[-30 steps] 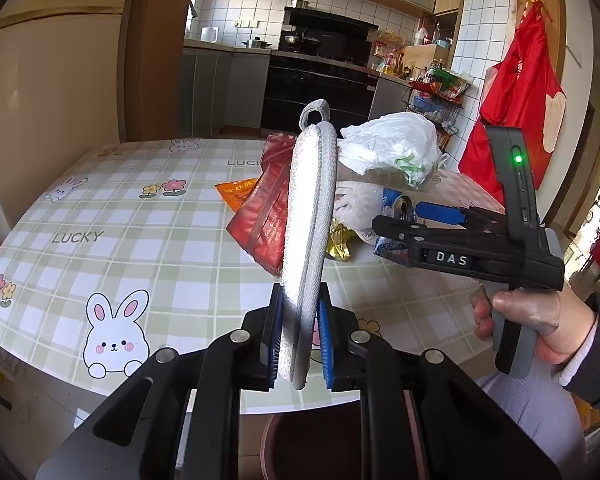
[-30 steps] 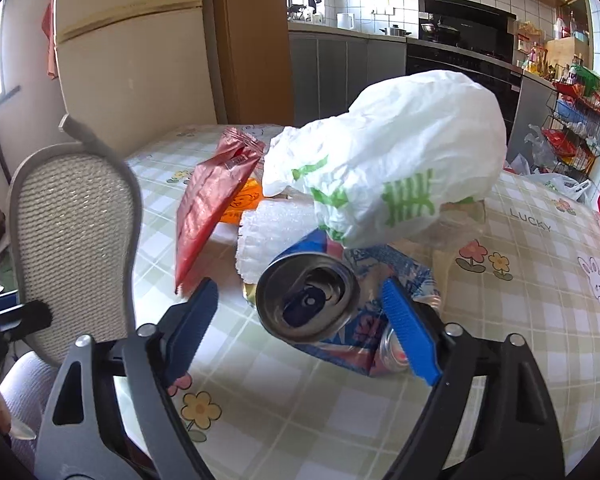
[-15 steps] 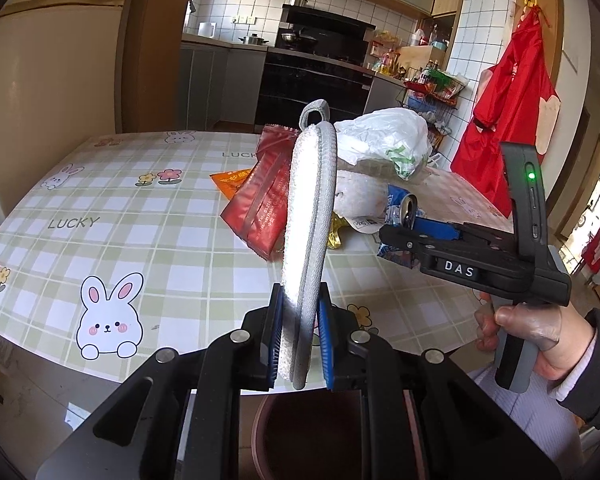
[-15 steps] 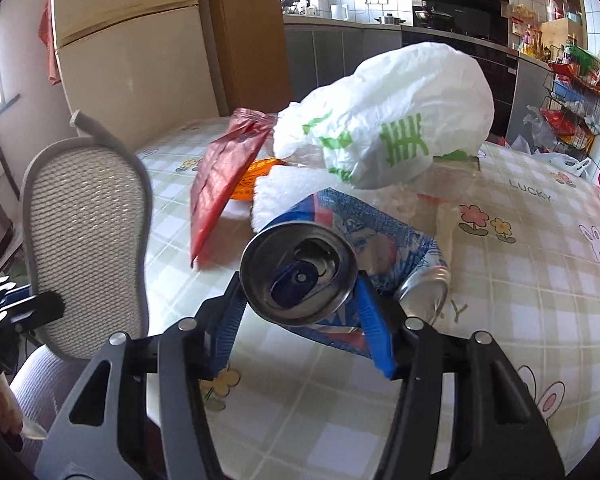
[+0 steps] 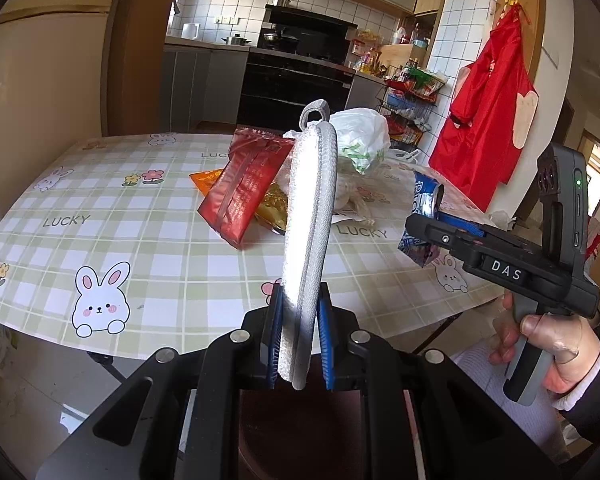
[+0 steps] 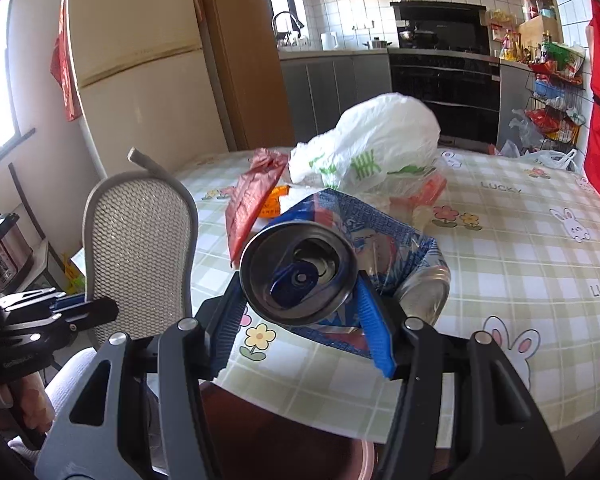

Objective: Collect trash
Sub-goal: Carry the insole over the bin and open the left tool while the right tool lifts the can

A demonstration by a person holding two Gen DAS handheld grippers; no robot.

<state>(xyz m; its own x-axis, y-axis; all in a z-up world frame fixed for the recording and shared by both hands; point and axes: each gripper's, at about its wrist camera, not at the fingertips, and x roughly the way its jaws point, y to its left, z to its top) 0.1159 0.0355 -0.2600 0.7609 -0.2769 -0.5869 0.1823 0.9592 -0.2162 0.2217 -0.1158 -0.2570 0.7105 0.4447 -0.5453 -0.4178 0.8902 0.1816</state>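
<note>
Kitchen setting: a round table [image 5: 172, 264] with a green-checked cloth printed with rabbits, flowers and the word LUCKY stands in front of a tiled wall, a black oven and a cream refrigerator [image 6: 140, 64].

Item 1, left gripper [image 5: 298, 344]: its blue pads are clenched on the lower end of a grey mesh pad [image 5: 310, 216], which stands upright, edge-on to the left wrist camera, with a hanging loop at its top. The right wrist view shows the pad's flat woven face.

Item 2, right gripper [image 6: 300, 328]: grasping a crushed blue drink can [image 6: 300, 272], 1 blue pad pressing each side. The can's open top faces the camera, pull tab bent inward. A torn blue wrapper hangs around the can (whether it is pinched together with it cannot be told). The can is held clear of the cloth, near the table's front edge. A hand [image 5: 548, 344] grips the tool's handle.

Item 3, remaining trash on the table: a white plastic bag [image 6: 380, 148] with green print, a red foil pouch [image 5: 248, 192] leaning against the pile, an orange wrapper [image 5: 206, 178] and a gold wrapper [image 5: 274, 208], all clustered near the centre.

Item 4: a dark reddish-brown bin [image 6: 268, 444] sits directly below both grippers.
</note>
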